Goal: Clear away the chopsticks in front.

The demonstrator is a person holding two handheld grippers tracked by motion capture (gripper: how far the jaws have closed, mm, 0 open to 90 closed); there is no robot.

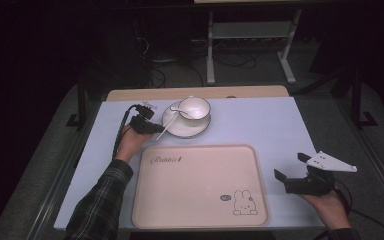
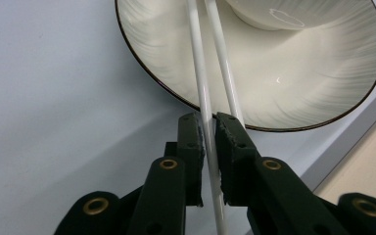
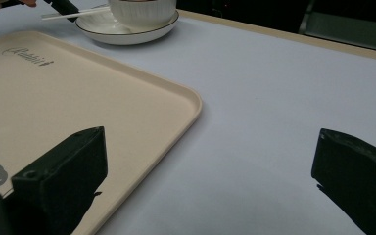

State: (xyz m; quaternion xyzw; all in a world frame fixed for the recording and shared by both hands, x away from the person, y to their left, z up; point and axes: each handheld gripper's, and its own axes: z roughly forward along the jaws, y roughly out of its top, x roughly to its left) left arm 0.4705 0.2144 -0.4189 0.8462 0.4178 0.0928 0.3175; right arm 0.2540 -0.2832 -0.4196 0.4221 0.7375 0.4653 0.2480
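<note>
A pair of white chopsticks point(image 1: 164, 131) point(image 2: 198, 58) leans on the rim of a white plate point(image 1: 190, 128) point(image 2: 293, 88) at the back of the table. On the plate stands a white bowl point(image 1: 195, 107) with a white spoon point(image 1: 178, 110) in it. My left gripper point(image 1: 157, 129) point(image 2: 209, 120) is at the plate's left edge, its jaws shut on one chopstick near its lower end; the second stick runs beside the right jaw. My right gripper point(image 1: 290, 166) point(image 3: 210, 137) rests open over the bare table, right of the tray, with nothing between its jaws.
A beige tray point(image 1: 200, 185) point(image 3: 78, 98) with a rabbit print lies at the front centre, nothing on it. The pale blue table top point(image 1: 260, 125) stretches between tray and plate. In the right gripper view the plate point(image 3: 127, 32) and bowl point(image 3: 142, 10) show far off.
</note>
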